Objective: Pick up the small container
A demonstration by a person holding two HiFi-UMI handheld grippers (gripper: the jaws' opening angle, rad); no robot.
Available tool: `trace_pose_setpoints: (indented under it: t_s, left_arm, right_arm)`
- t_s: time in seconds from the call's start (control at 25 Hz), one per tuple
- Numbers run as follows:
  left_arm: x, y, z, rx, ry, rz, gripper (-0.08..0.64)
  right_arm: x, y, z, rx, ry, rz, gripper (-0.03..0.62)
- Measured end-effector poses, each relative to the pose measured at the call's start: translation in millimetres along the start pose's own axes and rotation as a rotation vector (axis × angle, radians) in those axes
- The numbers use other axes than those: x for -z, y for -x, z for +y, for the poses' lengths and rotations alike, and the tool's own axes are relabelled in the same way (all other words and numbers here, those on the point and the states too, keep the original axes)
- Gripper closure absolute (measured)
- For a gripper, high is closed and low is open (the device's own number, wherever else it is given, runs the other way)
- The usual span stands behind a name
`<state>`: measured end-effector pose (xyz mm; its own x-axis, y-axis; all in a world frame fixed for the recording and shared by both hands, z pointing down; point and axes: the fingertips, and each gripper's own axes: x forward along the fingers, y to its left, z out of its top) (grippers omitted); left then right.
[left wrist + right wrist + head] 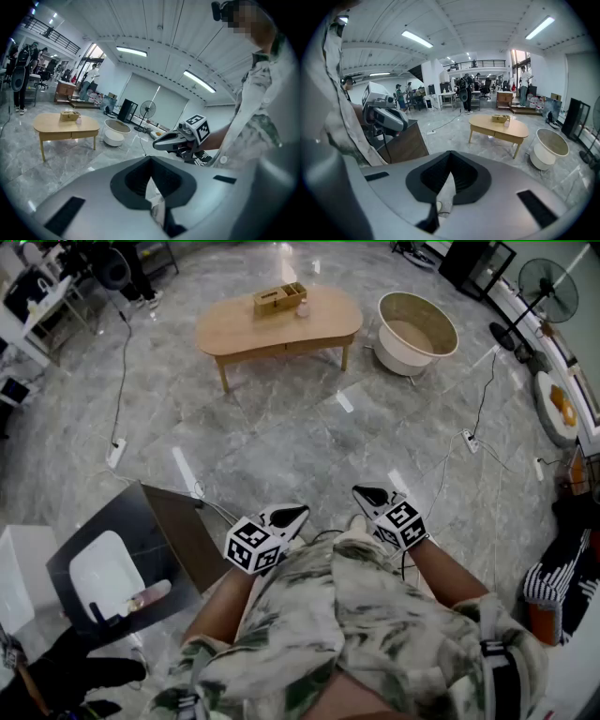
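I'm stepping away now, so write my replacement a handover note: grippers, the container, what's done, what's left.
Left gripper: shut, empty. Right gripper: shut, empty. Both are held close to the body.
The small container stands on the wooden table across the floor, beside a box.
Done: nothing. Left: walk over, open a gripper, pick it up.

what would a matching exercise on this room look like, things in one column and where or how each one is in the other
Things:
1. small container
2. white tub
3. standing fan
4. left gripper

Place or state:
a. shut, nothing between its jaws
b. far off at the head view's top right edge
c. on the wooden table, beside the wooden box
d. on the floor, just right of the table

Pairs: 1-c, 2-d, 3-b, 4-a
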<state>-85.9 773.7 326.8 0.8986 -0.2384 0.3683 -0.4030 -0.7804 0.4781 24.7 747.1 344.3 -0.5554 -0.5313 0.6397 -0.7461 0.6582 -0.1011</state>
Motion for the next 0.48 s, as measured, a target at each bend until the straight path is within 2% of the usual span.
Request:
trace_pose_setpoints:
  t_s: [0.48]
  left_arm:
    - [0.1, 3.9, 8.4, 0.036, -0.026, 0.002, 0.538]
  right_arm:
    - [-20.9, -19.5, 7.1, 0.017, 0.003, -0.041, 0.572]
